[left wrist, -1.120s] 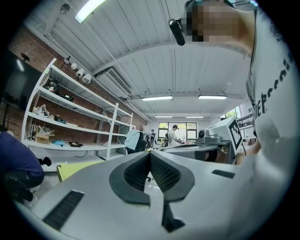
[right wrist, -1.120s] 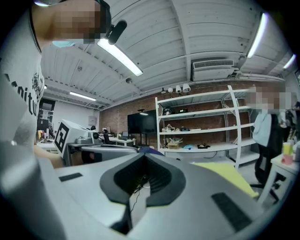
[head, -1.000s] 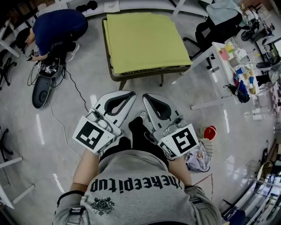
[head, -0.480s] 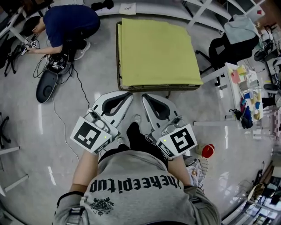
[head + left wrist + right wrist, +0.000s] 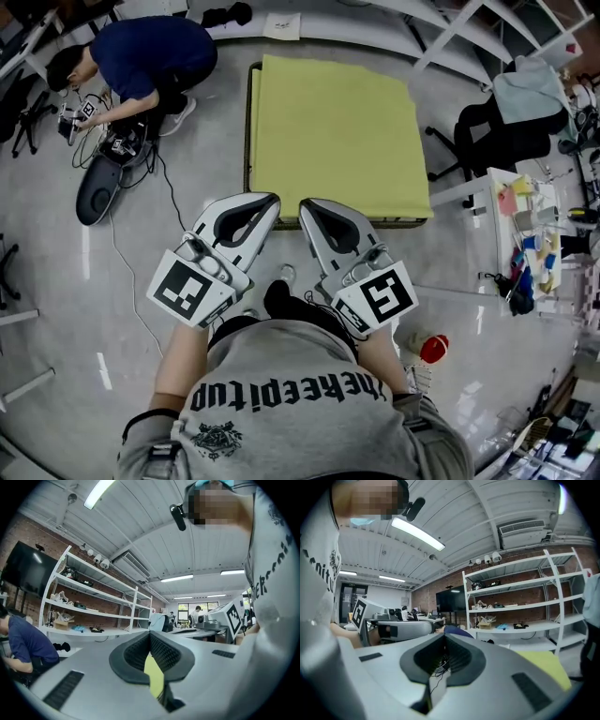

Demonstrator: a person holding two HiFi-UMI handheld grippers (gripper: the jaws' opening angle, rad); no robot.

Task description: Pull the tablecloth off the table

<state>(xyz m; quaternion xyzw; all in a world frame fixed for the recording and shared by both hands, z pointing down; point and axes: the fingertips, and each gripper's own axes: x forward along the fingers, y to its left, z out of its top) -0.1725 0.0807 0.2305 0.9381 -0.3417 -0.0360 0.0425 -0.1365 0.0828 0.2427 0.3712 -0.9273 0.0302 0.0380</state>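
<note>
A yellow-green tablecloth (image 5: 333, 141) lies flat over a low dark-framed table (image 5: 249, 122) on the floor ahead. My left gripper (image 5: 272, 199) and right gripper (image 5: 305, 204) are held side by side and level, both shut and holding nothing, their tips just short of the table's near edge. In the left gripper view the shut left gripper (image 5: 150, 633) shows a strip of the tablecloth (image 5: 153, 677) through the slot behind its pads. From the right gripper (image 5: 444, 637) the tablecloth (image 5: 543, 665) lies off to the right.
A person in a blue top (image 5: 141, 56) crouches at the far left beside cables and a dark case (image 5: 98, 187). An office chair (image 5: 506, 131) and a white desk with small items (image 5: 530, 234) stand to the right. A red object (image 5: 433, 349) lies on the floor near my right side.
The table and its cloth have come closer in the head view, and both grippers now reach almost to its near edge. Both stay shut.
</note>
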